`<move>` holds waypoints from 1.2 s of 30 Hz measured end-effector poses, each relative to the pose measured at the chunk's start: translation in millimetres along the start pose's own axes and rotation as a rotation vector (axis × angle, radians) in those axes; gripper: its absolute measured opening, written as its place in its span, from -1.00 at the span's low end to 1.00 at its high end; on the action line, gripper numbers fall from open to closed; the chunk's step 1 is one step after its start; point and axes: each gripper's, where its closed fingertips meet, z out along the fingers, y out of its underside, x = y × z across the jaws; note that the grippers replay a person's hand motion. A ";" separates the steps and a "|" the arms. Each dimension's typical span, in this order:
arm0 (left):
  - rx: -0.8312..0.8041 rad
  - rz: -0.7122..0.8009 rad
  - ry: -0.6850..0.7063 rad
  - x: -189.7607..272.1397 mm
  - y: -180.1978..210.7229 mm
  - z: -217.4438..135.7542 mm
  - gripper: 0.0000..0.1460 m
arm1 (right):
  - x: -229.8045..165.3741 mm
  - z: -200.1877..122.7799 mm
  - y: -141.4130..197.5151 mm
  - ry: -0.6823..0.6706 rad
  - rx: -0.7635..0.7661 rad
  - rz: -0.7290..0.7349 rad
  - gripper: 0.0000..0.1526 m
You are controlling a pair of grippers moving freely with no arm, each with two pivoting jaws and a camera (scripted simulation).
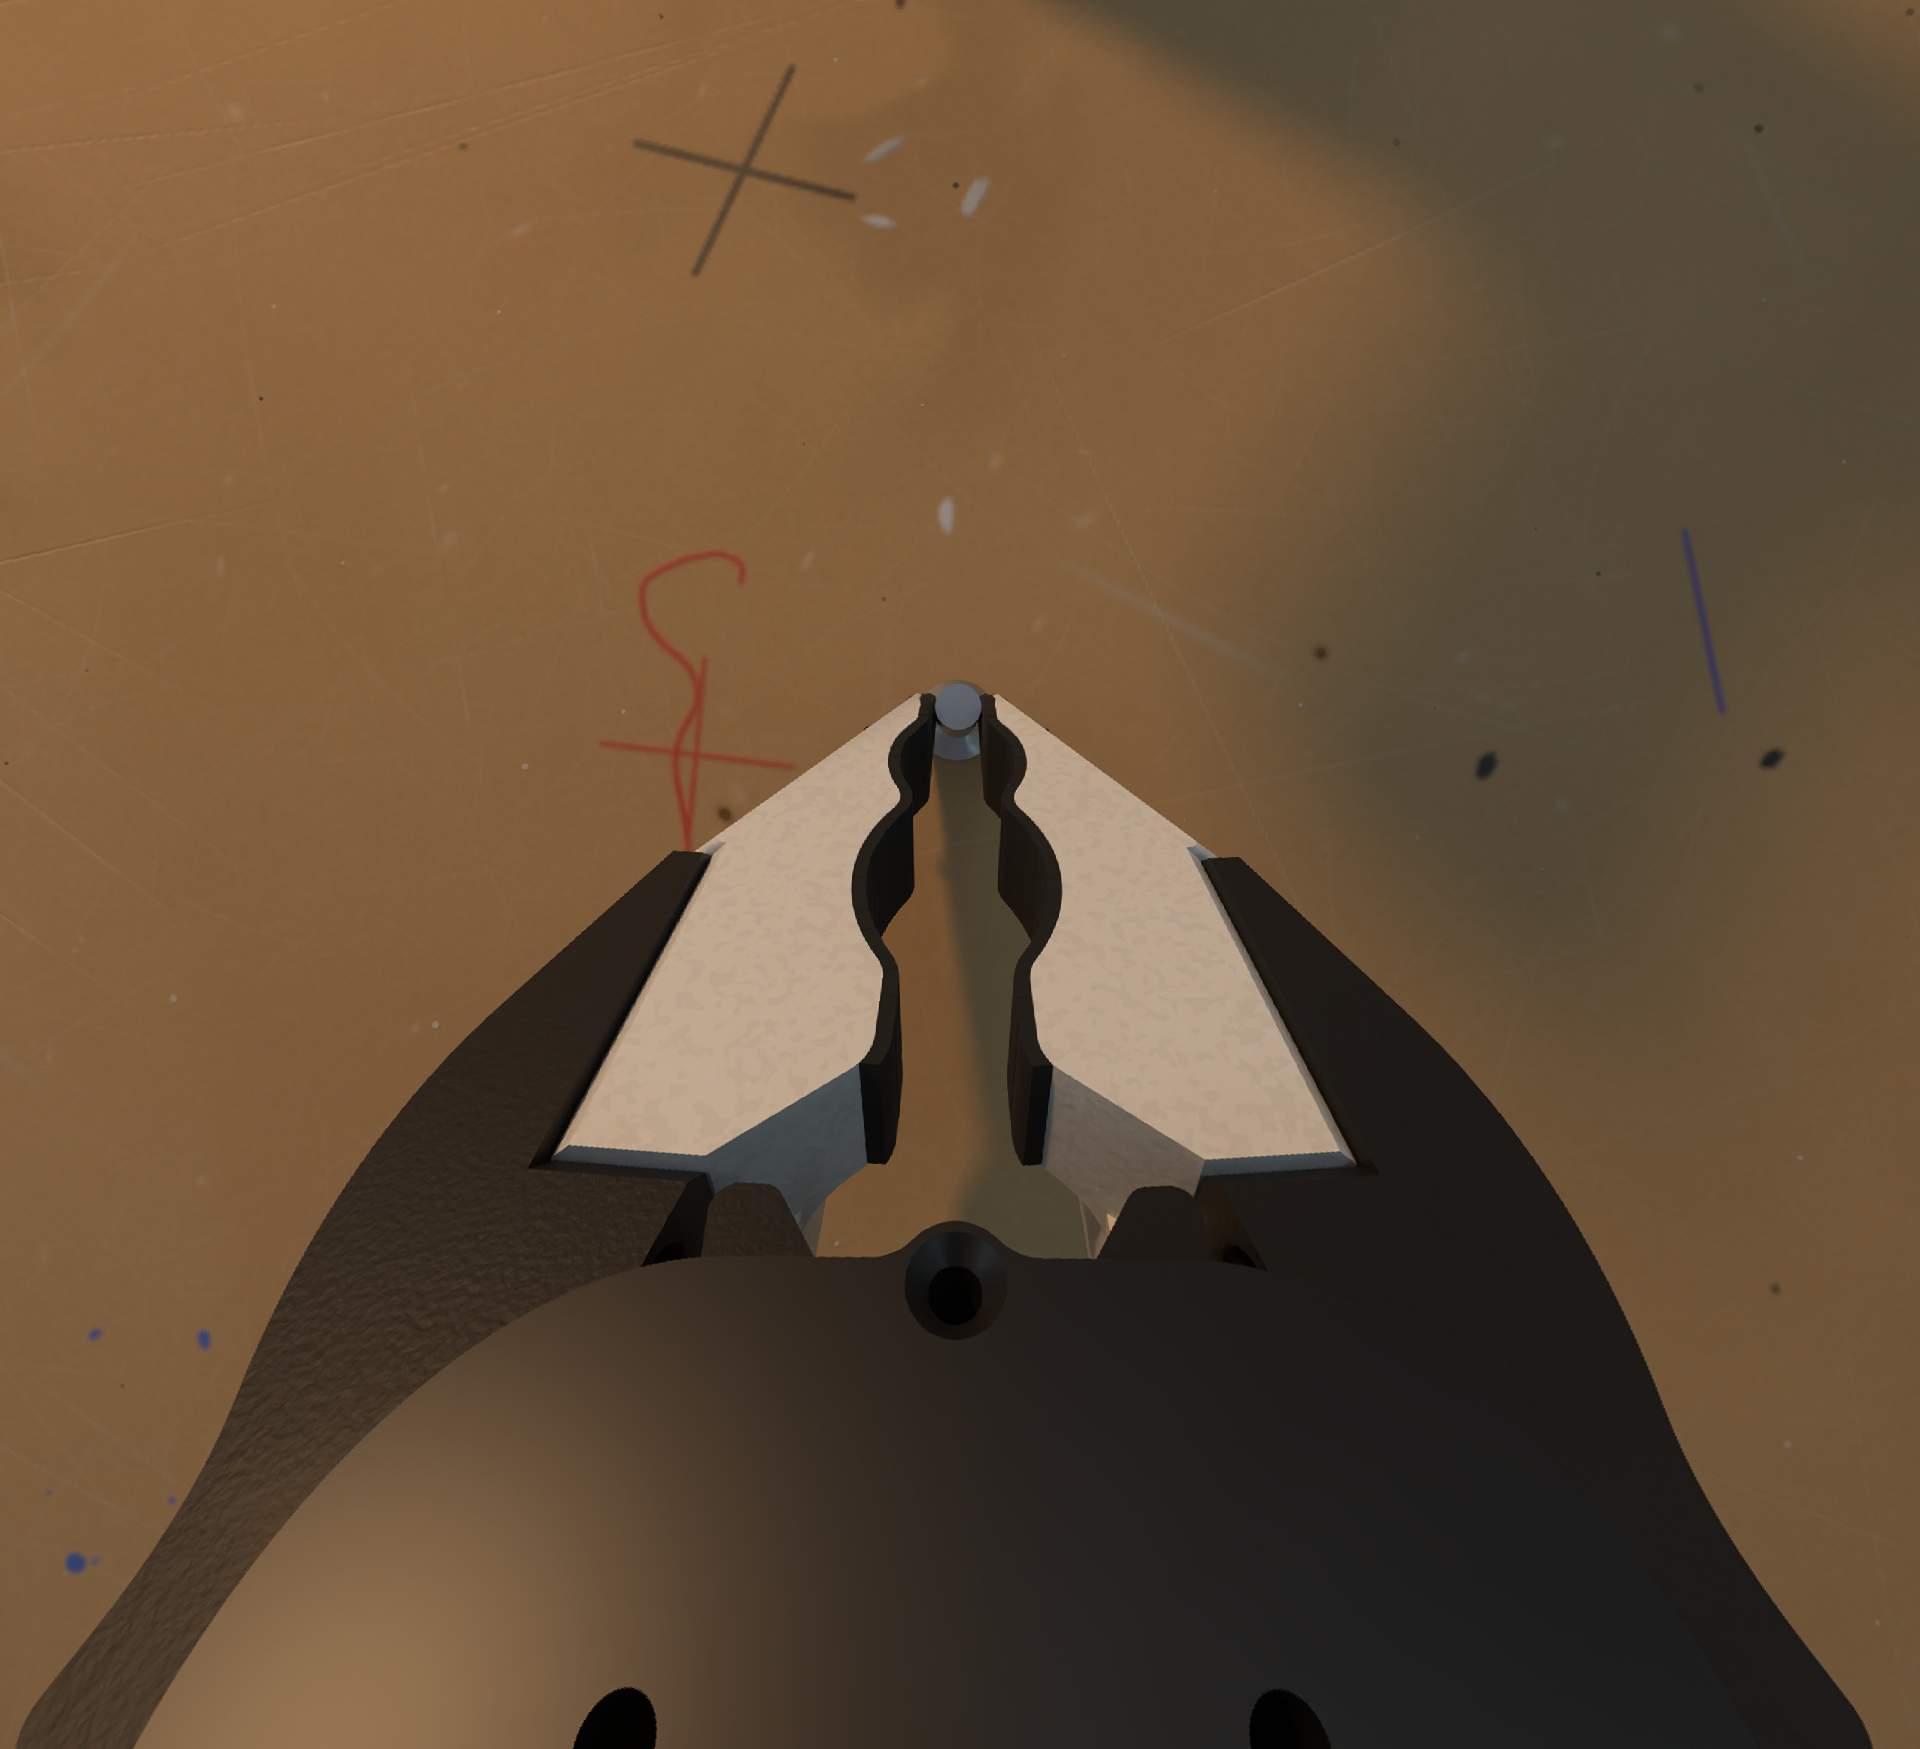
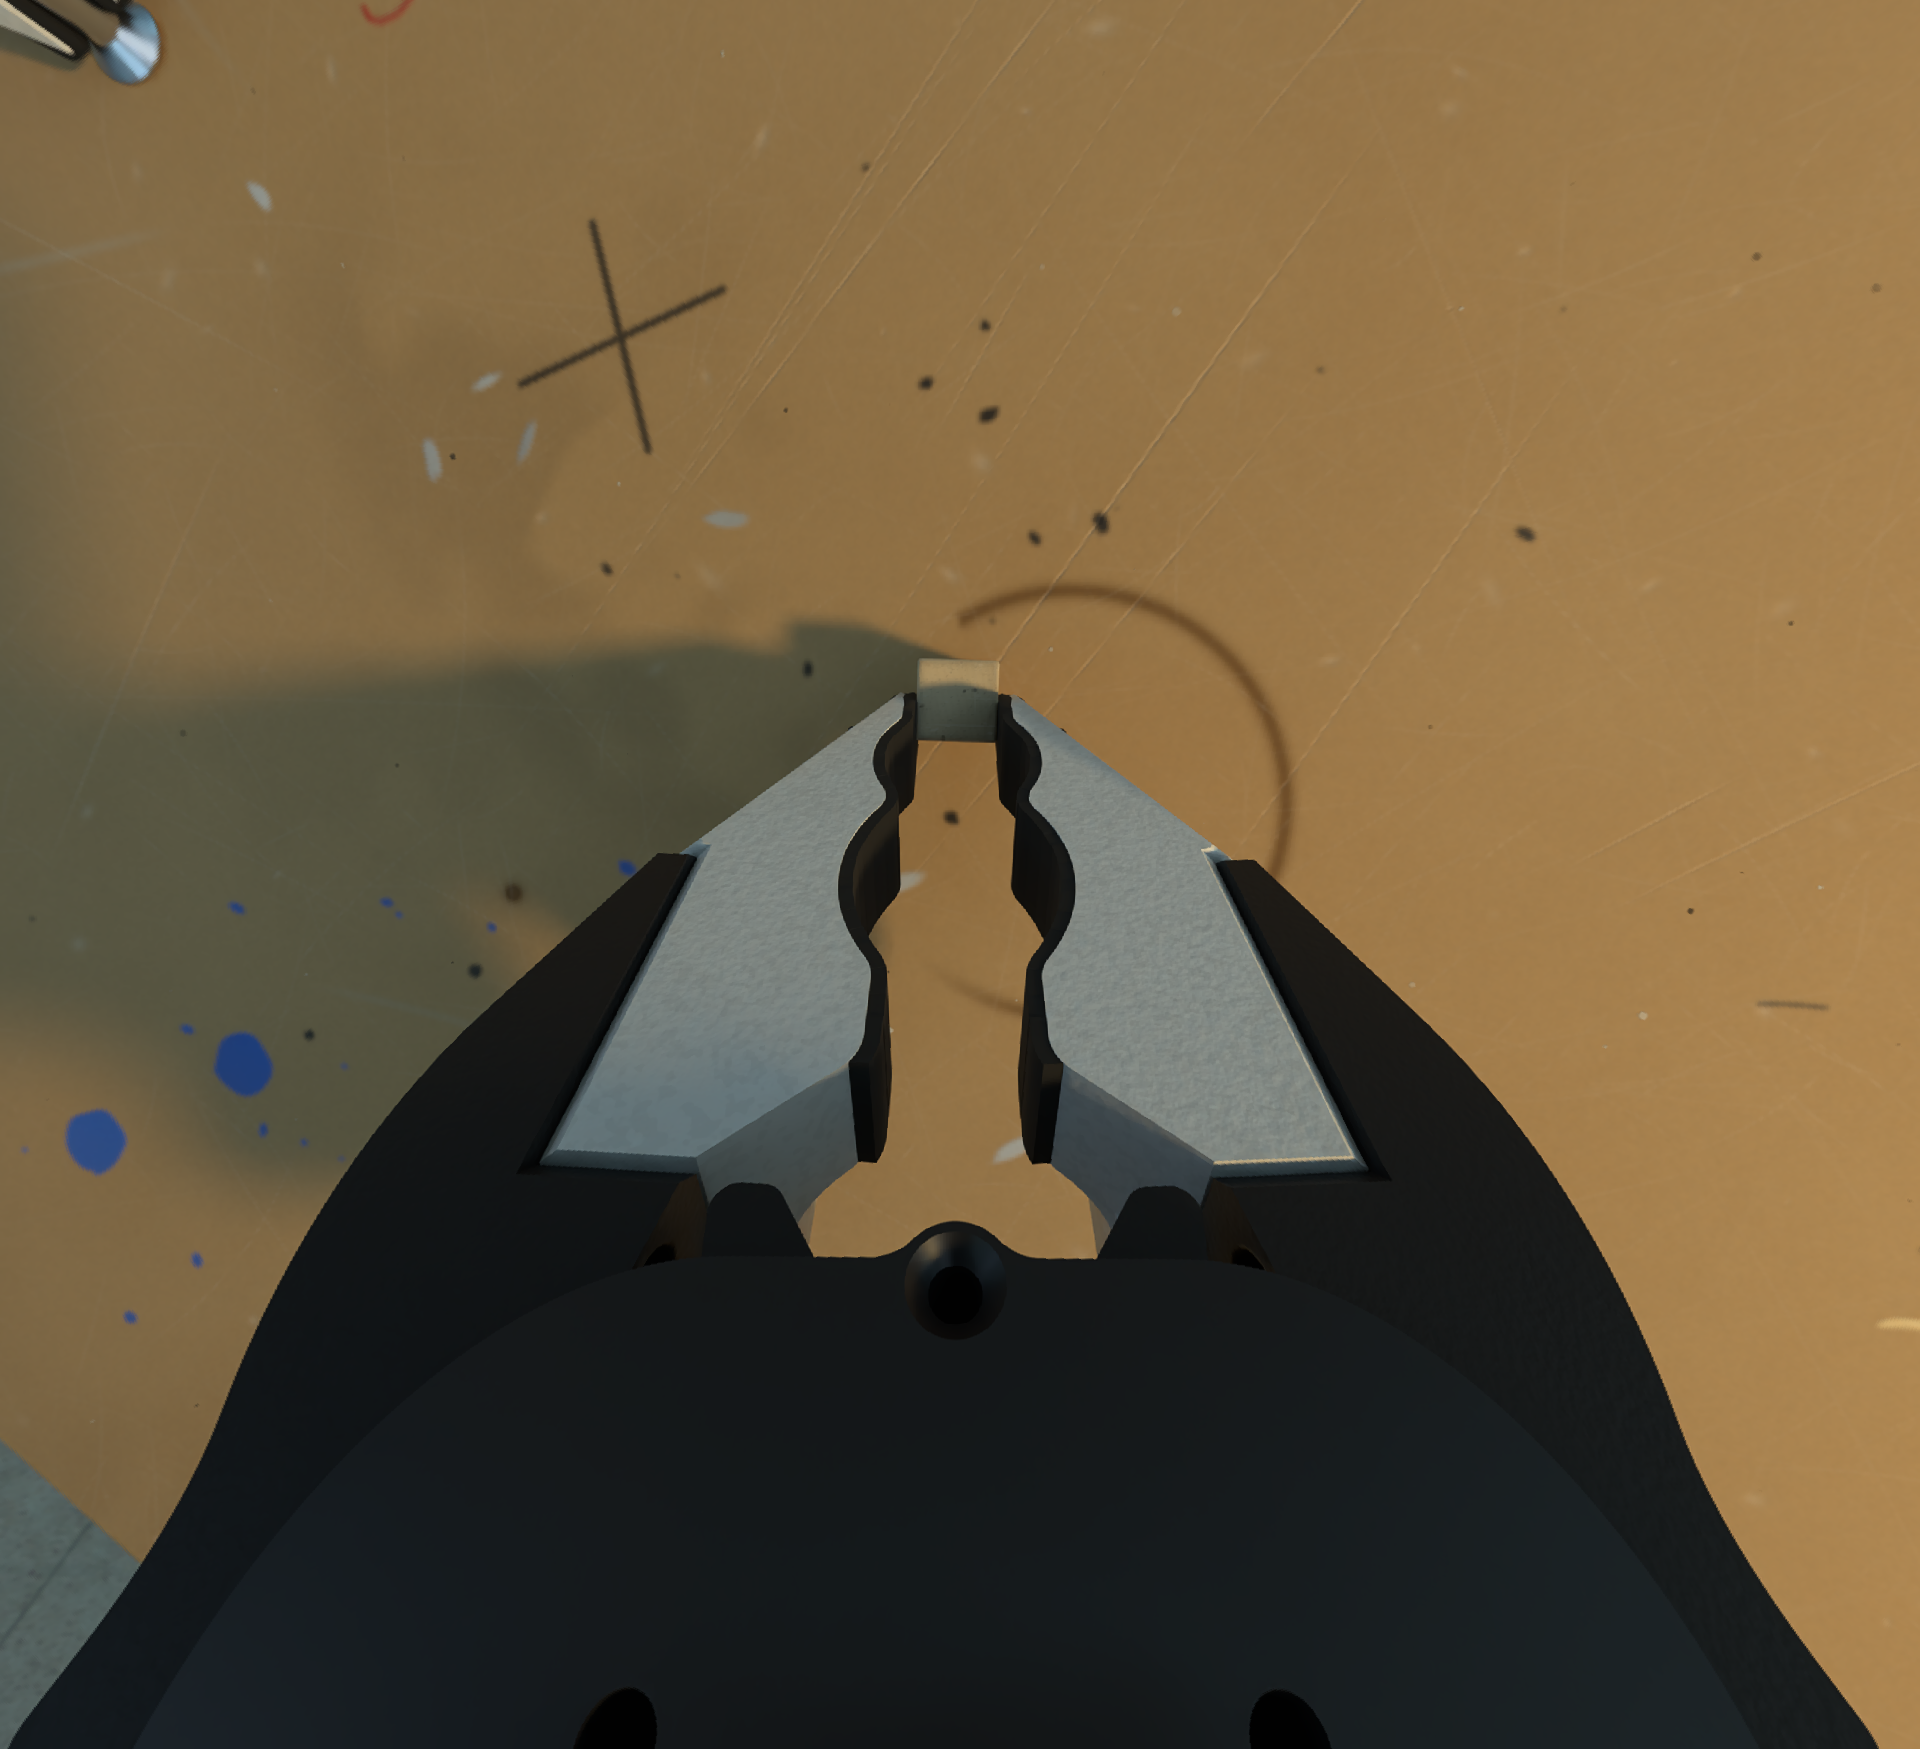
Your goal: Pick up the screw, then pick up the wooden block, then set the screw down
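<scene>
My left gripper point(image 1: 957, 712) is shut on a small grey metal screw point(image 1: 957, 718), whose round head pokes out between the fingertips above the brown table. In the right wrist view the same gripper shows at the top left with the screw point(image 2: 133, 49) at its tip. My right gripper point(image 2: 958, 707) is shut on a small pale wooden block point(image 2: 957, 697), held at the fingertips. I cannot tell whether the block rests on the table or hangs just above it.
The scratched brown table point(image 2: 1455, 349) carries a black cross point(image 2: 621, 335), a dark drawn ring point(image 2: 1262, 743), a red scribble point(image 1: 686, 691) and blue paint spots point(image 2: 242, 1063). A grey floor patch point(image 2: 52, 1554) shows past the table edge at lower left.
</scene>
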 end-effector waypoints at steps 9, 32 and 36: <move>0.082 -0.045 -0.016 -10.4 -7.3 -5.7 -0.89 | 6.9 -4.4 -4.2 -0.046 0.011 0.040 -0.81; 0.109 -0.044 -0.076 -23.0 -6.2 -5.5 -0.89 | 6.0 -4.5 1.0 -0.047 0.039 0.062 -0.81; 0.108 -0.049 -0.098 -27.5 -4.6 -4.3 -0.89 | 6.4 -4.0 1.3 -0.036 0.052 0.061 -0.81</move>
